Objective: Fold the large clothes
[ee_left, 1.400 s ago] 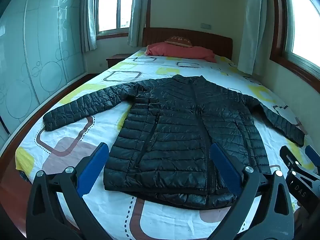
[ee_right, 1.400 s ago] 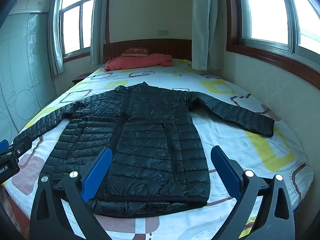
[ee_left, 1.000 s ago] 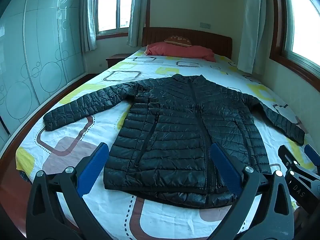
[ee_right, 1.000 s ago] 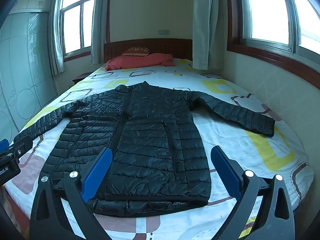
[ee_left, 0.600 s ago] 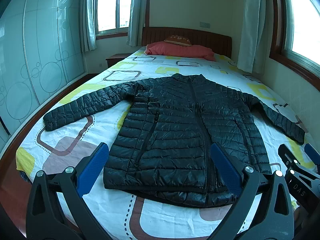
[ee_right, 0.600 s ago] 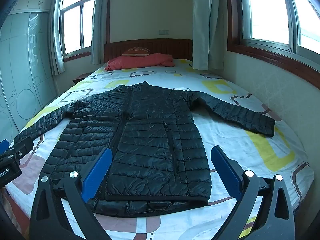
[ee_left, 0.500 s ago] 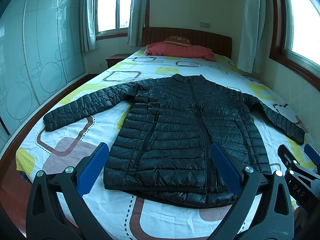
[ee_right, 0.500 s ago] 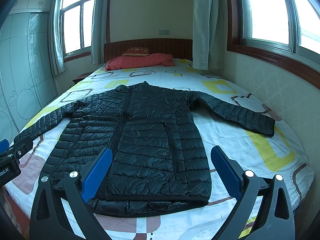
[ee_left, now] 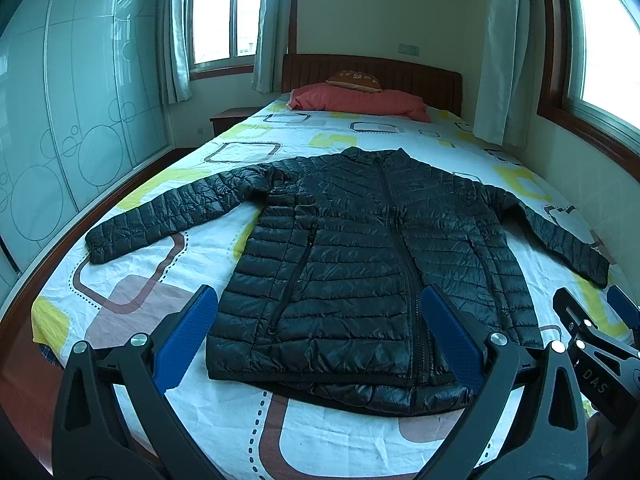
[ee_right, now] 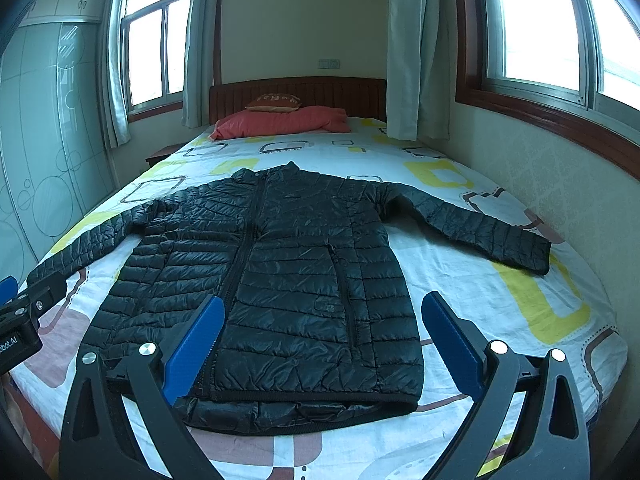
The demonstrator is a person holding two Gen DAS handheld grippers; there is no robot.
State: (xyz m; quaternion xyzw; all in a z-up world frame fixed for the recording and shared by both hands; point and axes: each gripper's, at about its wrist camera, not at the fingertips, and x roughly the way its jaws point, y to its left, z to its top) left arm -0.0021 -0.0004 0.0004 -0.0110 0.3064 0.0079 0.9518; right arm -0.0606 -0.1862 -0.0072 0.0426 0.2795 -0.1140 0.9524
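Jacket (ee_left: 360, 264) lay flat on the bed (ee_left: 248, 420), collar away from both claws.
Left claw (ee_left: 318, 336) and right claw (ee_right: 320, 340) hung spread, empty, short of its hem, one toward each sleeve.

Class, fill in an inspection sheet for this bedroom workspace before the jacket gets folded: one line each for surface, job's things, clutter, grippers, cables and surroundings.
Surface: bed with a patterned sheet, mostly flat.
Job's things: black puffer jacket lies front up, zipped, both sleeves spread out to the sides, collar toward the headboard; not yet folded.
Clutter: red pillow with a small cushion on it, at the head of the bed, apart from the jacket.
Grippers: left gripper and right gripper hover over the hem end, jaws open, holding nothing.
Cables: nothing seen.
Surroundings: headboard, curtained windows, glass wardrobe doors, nightstand.
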